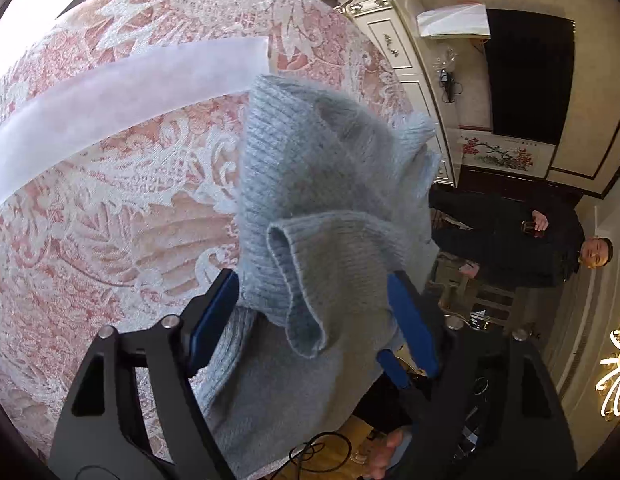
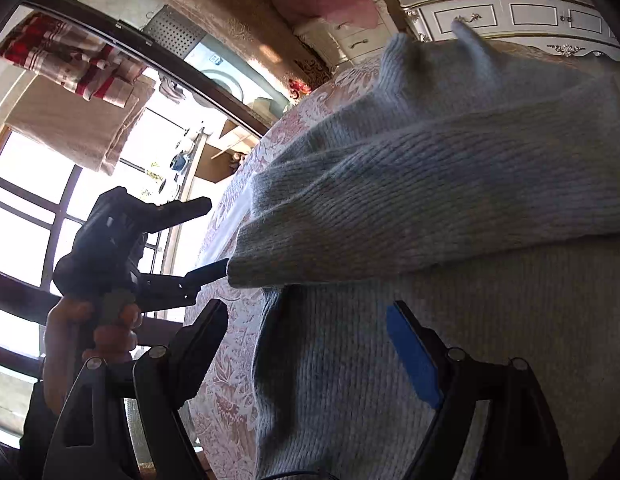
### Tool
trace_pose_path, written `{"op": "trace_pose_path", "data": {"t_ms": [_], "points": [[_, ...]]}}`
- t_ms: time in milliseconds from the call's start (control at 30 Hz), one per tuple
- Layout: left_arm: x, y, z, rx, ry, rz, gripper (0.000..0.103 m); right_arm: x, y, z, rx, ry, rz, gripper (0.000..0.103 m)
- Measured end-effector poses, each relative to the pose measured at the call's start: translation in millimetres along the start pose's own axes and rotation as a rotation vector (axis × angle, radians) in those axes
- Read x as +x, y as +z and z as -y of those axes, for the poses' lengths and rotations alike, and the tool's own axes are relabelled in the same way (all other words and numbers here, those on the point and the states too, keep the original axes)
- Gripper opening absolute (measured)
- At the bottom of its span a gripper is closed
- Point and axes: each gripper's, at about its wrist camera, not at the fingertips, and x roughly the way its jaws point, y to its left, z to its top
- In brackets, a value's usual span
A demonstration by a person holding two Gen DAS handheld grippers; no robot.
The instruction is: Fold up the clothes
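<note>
1. The pale blue-grey ribbed knit sweater (image 1: 333,184) lies in a heap on the bed with the pink-and-white floral woven cover (image 1: 110,208), near the bed's edge; part of it hangs over that edge.
2. Left gripper (image 1: 313,320): its blue-padded jaws stand apart, w/ a curled fold of the sweater between them. The pads do not seem to press the cloth, so I judge it is not pinching.
3. Right gripper (image 2: 310,348): jaws spread wide over the lower flat part of the sweater (image 2: 389,360), nothing is pinched.
4. In the right wrist view the left gripper (image 2: 214,236) is seen from the side, its lower finger just at the end of the thick folded roll.
5. Key relation: the folded roll runs w/ its long axis across the bed, from the left gripper toward the white carved cabinet (image 2: 509,16). Its open end is right before the left gripper, so left is nearer for the next grasp; the right one has only flat cloth below it.
</note>
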Motion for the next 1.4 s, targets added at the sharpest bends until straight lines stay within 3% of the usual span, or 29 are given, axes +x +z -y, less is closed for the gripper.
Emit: {"op": "trace_pose_path", "data": {"t_ms": [67,200,267,467,600,667,767,900,1067,1167,1267,1400], "points": [[7,5,2,0.004,0.003,-0.048,0.046,-25,6,20,0.042,-0.043,0.075,0.083],[16,6,10,0.025,0.041,-0.083,0.040,-58,28,79,0.126,-0.189,0.195,0.083],[18,3,19,0.075,0.072,-0.095,0.005,-68,39,111,0.181,-0.245,0.216,0.083],[16,-5,47,0.232,0.218,-0.082,0.005,-91,52,163,0.272,-0.310,0.271,0.083],[-10,-1,96,0.451,0.176,0.006,0.005,-102,60,170,0.274,-0.294,0.300,0.083],[-21,5,108,0.507,0.162,0.042,0.005,-104,70,173,0.264,-0.299,0.312,0.083],[-11,25,78,0.452,0.209,0.011,0.005,-103,83,178,0.246,-0.317,0.322,0.083],[21,32,40,0.386,0.220,-0.052,0.005,-86,100,190,0.238,-0.247,0.268,0.083],[23,30,32,0.372,0.198,-0.029,0.005,-65,124,187,0.107,-0.198,0.193,0.081],[20,26,35,0.380,0.188,-0.034,0.006,-52,136,204,0.102,-0.285,0.139,0.081],[26,20,45,0.407,0.194,-0.045,0.006,-50,145,225,0.129,-0.361,0.139,0.081],[34,29,31,0.385,0.251,-0.038,0.006,-44,154,241,0.110,-0.435,0.117,0.080]]}}
